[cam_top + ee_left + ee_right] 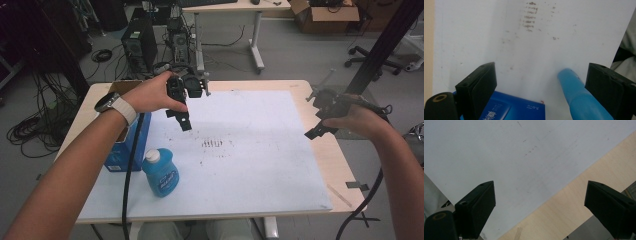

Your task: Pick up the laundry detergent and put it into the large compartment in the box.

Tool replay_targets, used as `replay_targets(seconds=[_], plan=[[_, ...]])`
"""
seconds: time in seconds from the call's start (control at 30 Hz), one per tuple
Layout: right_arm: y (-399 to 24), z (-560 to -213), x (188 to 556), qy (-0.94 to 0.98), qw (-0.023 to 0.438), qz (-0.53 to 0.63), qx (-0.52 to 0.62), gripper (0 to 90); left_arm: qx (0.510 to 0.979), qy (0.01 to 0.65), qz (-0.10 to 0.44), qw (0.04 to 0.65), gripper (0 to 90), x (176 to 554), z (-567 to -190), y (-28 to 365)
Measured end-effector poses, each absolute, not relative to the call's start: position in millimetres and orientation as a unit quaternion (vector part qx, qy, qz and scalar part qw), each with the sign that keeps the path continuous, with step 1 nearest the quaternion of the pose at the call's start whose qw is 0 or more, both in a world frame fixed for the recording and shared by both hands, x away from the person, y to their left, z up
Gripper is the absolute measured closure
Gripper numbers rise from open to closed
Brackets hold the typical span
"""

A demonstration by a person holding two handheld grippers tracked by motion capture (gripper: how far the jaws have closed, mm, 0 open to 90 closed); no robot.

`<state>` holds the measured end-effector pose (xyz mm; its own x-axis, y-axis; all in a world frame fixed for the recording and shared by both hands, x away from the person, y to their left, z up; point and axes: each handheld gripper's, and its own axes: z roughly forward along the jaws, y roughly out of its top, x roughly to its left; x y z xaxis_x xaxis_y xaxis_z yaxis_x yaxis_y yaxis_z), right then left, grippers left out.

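On the pale wooden table [320, 92], under a large white sheet [260, 150] smudged with dark marks near the middle: at the left edge, a blue box [120, 157], and touching or just beside its near right corner, upright, a blue bottle [161, 175] with a white cap. Above the far left part of the sheet, held in the air, the left gripper [179, 119], jaws spread wide with nothing between the pads; through its own camera, looking down past those jaws [540, 72] at the box [516, 110] and the bottle [579, 100] well below. At the right edge, over the seam of sheet and bare wood, the right gripper [314, 115], likewise wide open and empty [540, 192], well apart from both things. Judged as the approach stage: nothing grasped yet, left side lined up loosely on the bottle. Next, likely: bring the left gripper nearer and lower, centre the bottle's body between the pads, keep clear of the box so close by, then close gently, watching for slip on the rounded plastic or a tip-over.
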<state>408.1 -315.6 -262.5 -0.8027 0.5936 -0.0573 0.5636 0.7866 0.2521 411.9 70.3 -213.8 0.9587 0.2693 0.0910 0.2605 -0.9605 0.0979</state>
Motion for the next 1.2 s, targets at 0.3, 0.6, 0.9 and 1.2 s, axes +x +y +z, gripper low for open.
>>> replay_targets(seconds=[0.3, 0.6, 0.9, 1.2], plan=[[-314.6, -259.4, 407.2, 0.943, 0.069, 0.113, 0.305, 9.7, 0.987, 0.146, 0.052, 0.051, 9.6, 409.6, -208.7, 74.9], [-312.9, -256.8, 405.5, 0.944, 0.074, 0.114, 0.302, 9.7, 0.985, 0.155, 0.052, 0.058, 9.6, 406.1, -203.8, 76.1], [-313.3, -256.9, 405.3, 0.944, 0.074, 0.116, 0.3, 9.7, 0.982, 0.172, 0.062, 0.057, 9.6, 400.2, -194.1, 74.1], [-313.0, -256.9, 404.8, 0.945, 0.075, 0.115, 0.297, 9.7, 0.979, 0.184, 0.063, 0.056, 9.4, 395.4, -183.7, 71.8]])
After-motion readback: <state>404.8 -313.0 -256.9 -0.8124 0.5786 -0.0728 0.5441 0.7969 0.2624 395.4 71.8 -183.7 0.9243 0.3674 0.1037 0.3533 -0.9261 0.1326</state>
